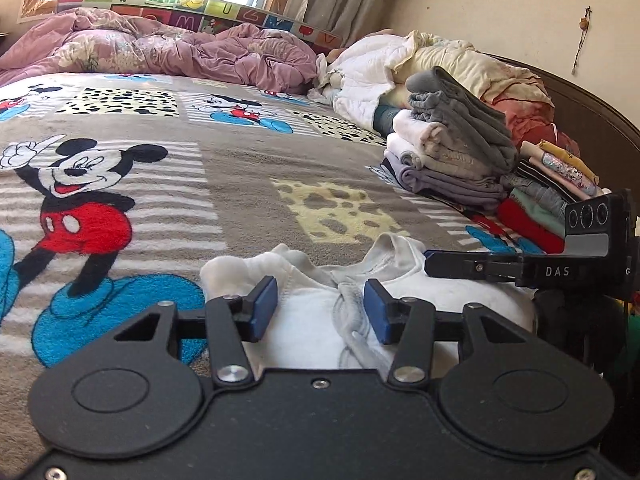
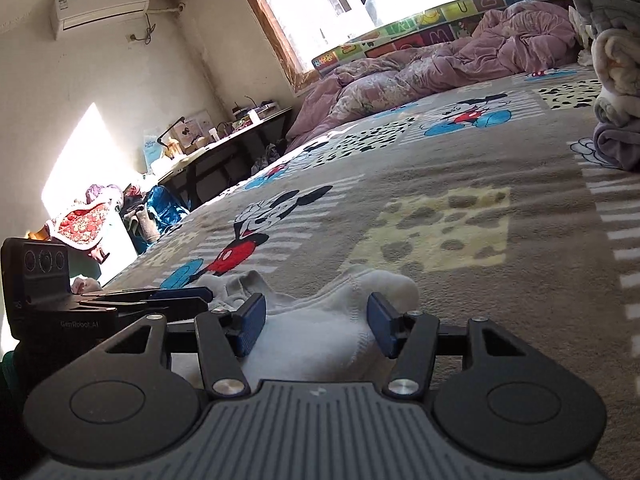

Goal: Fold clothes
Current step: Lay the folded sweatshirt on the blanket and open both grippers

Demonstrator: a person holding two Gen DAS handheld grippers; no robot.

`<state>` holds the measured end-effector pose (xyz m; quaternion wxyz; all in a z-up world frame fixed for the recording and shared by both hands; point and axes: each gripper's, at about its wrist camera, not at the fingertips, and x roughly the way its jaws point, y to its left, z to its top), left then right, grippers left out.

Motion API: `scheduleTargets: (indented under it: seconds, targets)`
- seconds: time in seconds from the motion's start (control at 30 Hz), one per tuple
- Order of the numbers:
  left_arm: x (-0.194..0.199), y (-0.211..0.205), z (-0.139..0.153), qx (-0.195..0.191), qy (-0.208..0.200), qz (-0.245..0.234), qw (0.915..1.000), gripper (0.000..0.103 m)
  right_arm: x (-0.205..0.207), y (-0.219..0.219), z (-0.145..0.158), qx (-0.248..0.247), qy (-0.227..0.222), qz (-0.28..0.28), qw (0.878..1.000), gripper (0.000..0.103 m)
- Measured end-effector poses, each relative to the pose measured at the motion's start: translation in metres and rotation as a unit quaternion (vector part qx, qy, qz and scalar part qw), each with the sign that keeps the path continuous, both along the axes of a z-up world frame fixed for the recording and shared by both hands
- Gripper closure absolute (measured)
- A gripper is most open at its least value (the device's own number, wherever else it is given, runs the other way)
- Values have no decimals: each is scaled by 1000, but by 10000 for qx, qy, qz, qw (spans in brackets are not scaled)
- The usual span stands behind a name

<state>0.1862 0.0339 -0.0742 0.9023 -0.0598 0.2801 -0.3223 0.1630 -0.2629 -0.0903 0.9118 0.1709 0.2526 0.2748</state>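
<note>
From my left wrist camera, the left gripper [image 1: 320, 312] sits low over a white garment [image 1: 312, 320], a soft fleecy piece bunched on the blanket [image 1: 240, 168]. Its blue pads stand apart with cloth and a grey twisted drawstring [image 1: 352, 320] between them, not pinched; the jaws are open. The blanket is a plush grey fleece with cartoon mice and spotted cream patches. Beyond the garment to the right rises a stack [image 1: 452, 152] of folded knits, grey on top, white and lilac below, with a second, lower pile [image 1: 548, 192] of striped and red pieces beside it. Past the garment at the far edge lies a crumpled mauve quilt [image 1: 160, 48]. The right gripper [image 1: 480, 268] comes in from the right, its flat black fingers level over the garment's right side.

From my right wrist camera, the right gripper [image 2: 316, 320] is also spread open, its ribbed blue pads either side of a thick stitched fold of the garment [image 2: 320, 328], which lies at the blanket's [image 2: 440, 184] near edge. The left gripper [image 2: 180, 296] lies left of that fold, thin fingers close together; I cannot tell from here whether they hold cloth. The quilt [image 2: 440, 64] is bunched far beyond the garment.
</note>
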Motion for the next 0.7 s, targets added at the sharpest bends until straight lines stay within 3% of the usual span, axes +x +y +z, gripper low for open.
scheduleTargets:
  seconds: [0.17,0.33,0.53,0.7]
  targets:
    - [4,3,-6,-100,194,-78,9997,56,-4,6,-4,-253,50,-60,9996,46]
    - [2,3,-6,-106,114,-99,9998,56,-4,5,-3,-290,85,-101,9995,46]
    - [-38,8,34,-225,-520,-6,9984,53,-50,7,32,-434,-753,-262,9959,46]
    - [-53,-6,25,337,-691,-66,9970,48,-56,19,22,-739,-602,-79,9954,47]
